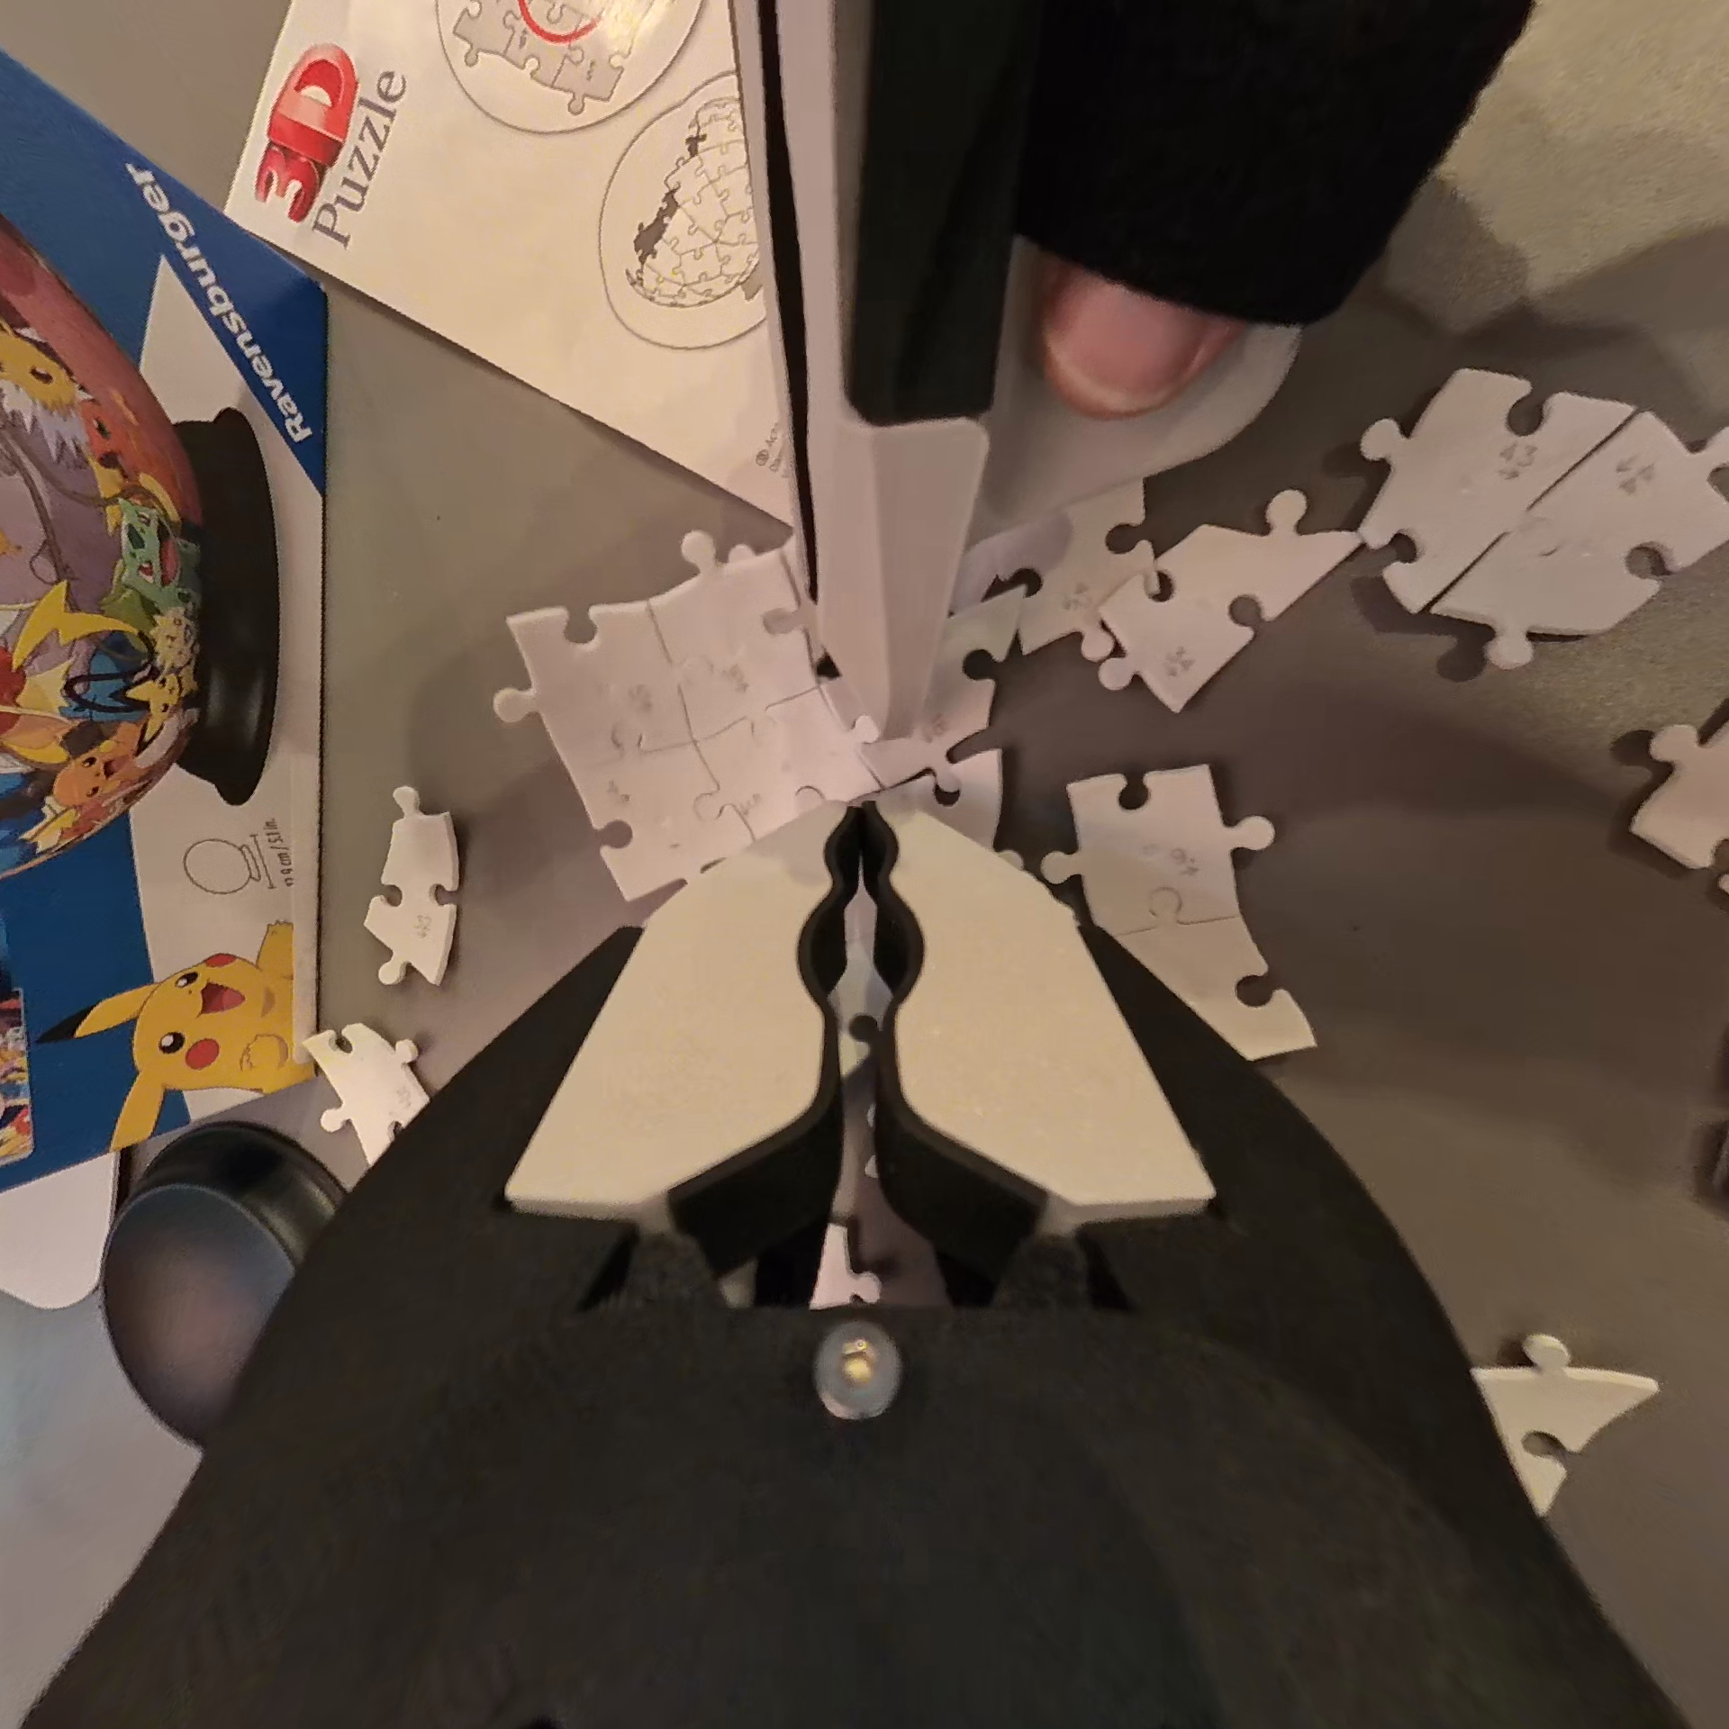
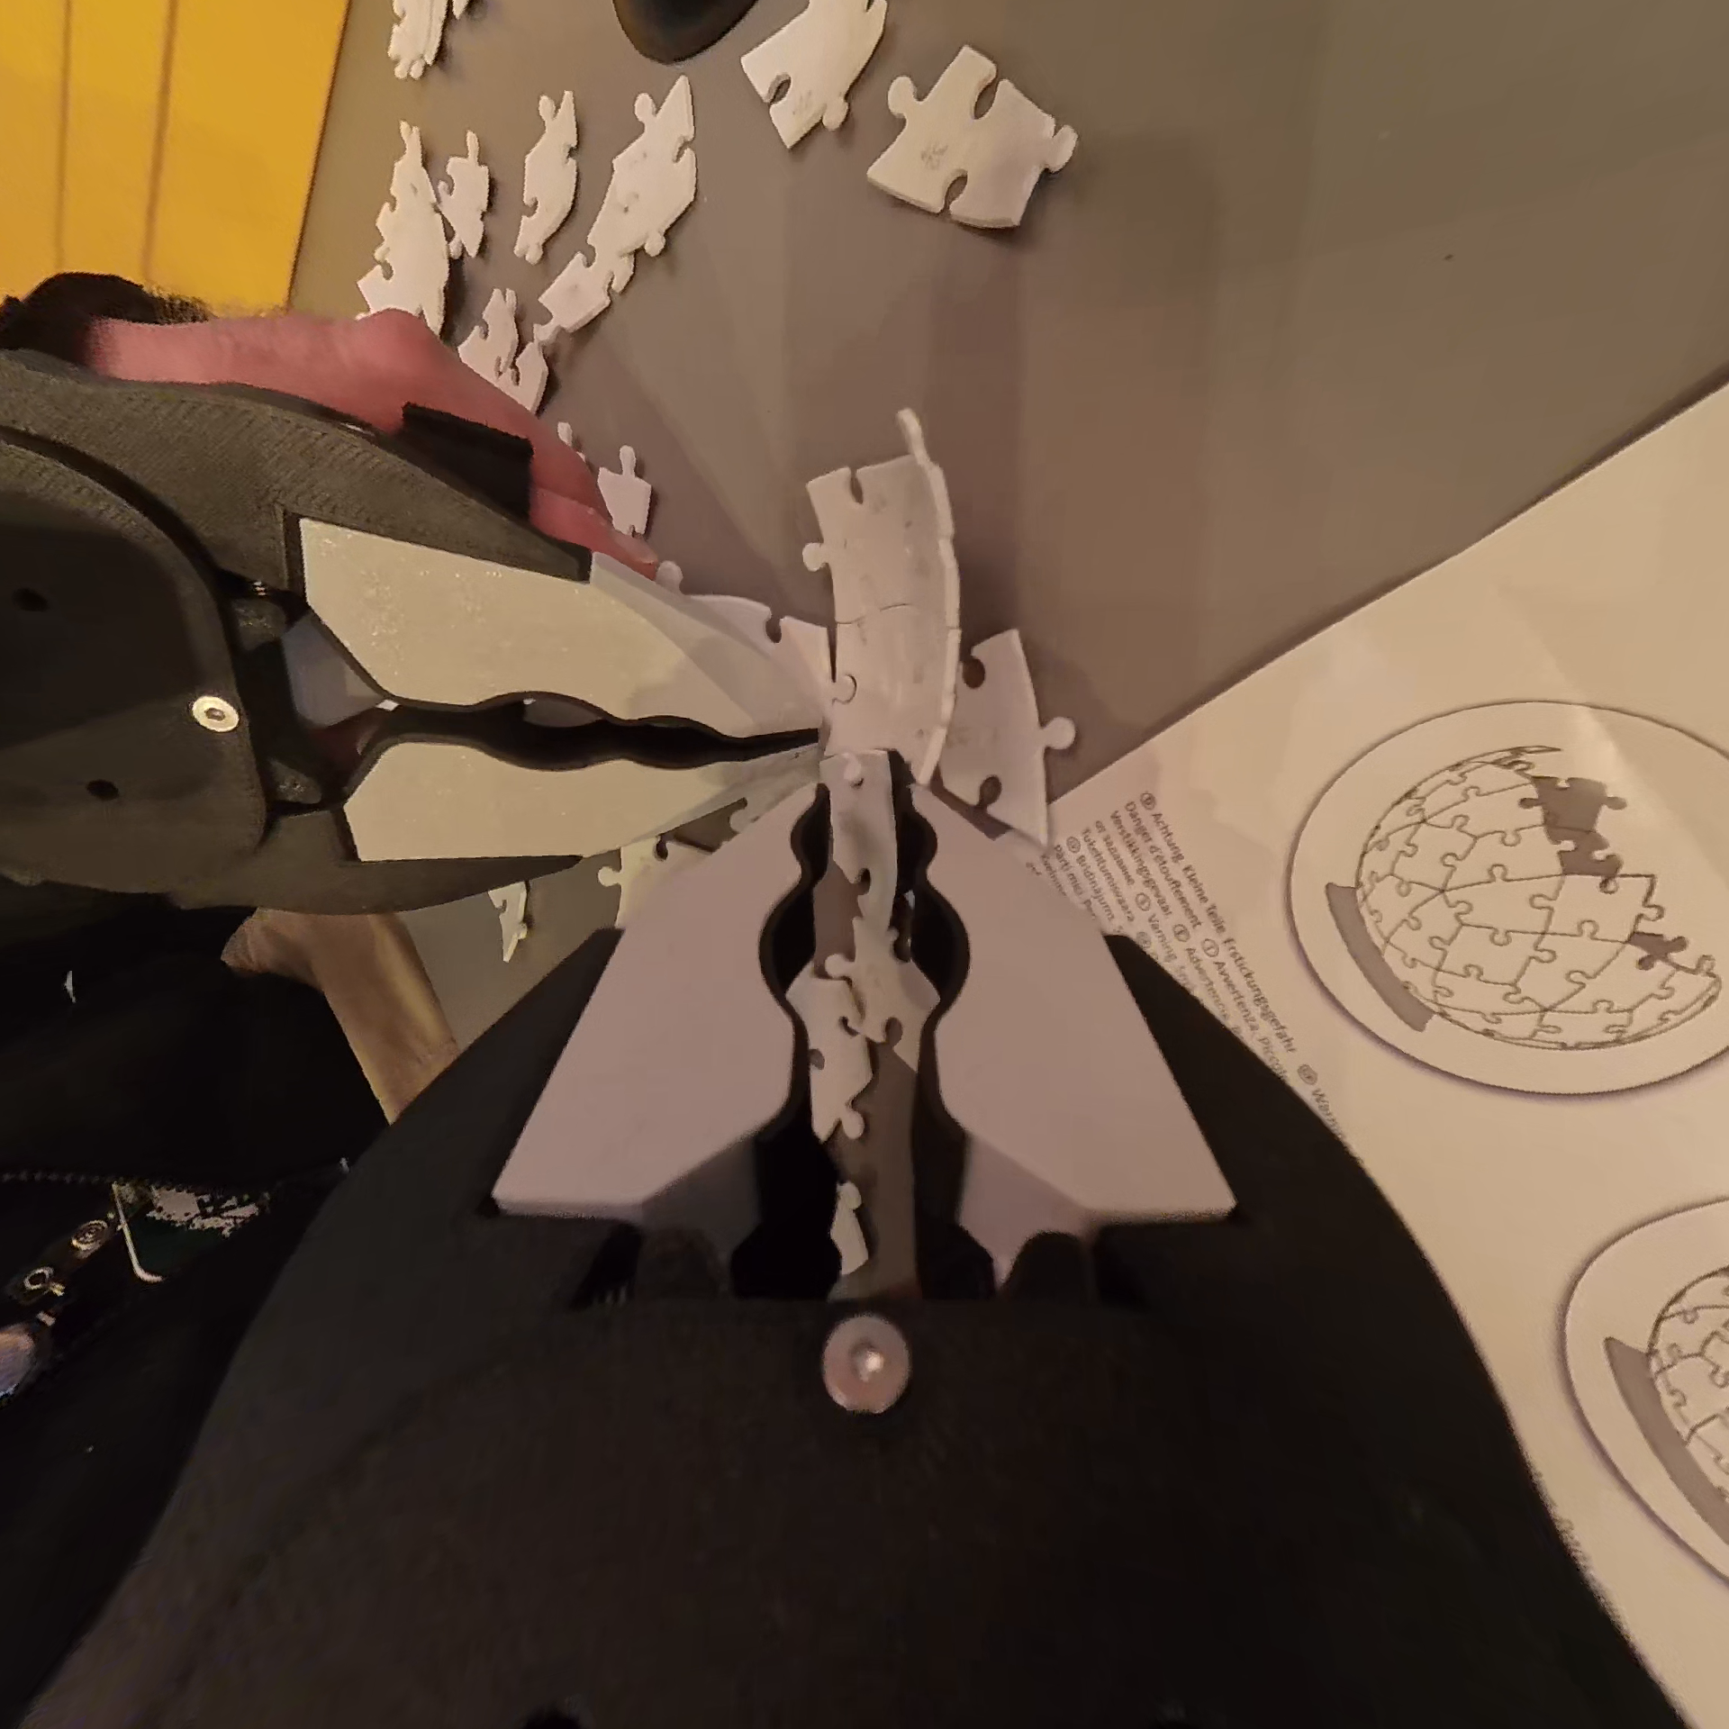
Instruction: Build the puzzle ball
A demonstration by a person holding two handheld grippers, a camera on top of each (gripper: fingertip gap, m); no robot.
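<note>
An assembled curved section of white puzzle pieces (image 1: 683, 711) is held above the grey table (image 1: 1403, 936). My left gripper (image 1: 863, 819) is shut on its near edge. My right gripper (image 1: 884, 739) comes down from the top and pinches a white piece (image 1: 903, 753) at the section's right corner. In the right wrist view my right gripper (image 2: 865, 781) is shut on that piece (image 2: 856, 823), seen edge-on. The section (image 2: 889, 608) curves upward beyond it. My left gripper (image 2: 812, 741) enters from the left and meets it at the same corner.
A blue puzzle box (image 1: 140, 655) lies at the left. A white instruction sheet (image 1: 524, 234) lies behind it and shows at the right of the right wrist view (image 2: 1403, 842). Loose white pieces (image 1: 1188, 889) (image 2: 973, 140) are scattered around. A black stand ring (image 1: 215, 1254) is at lower left. The grippers are tip to tip, or close to it.
</note>
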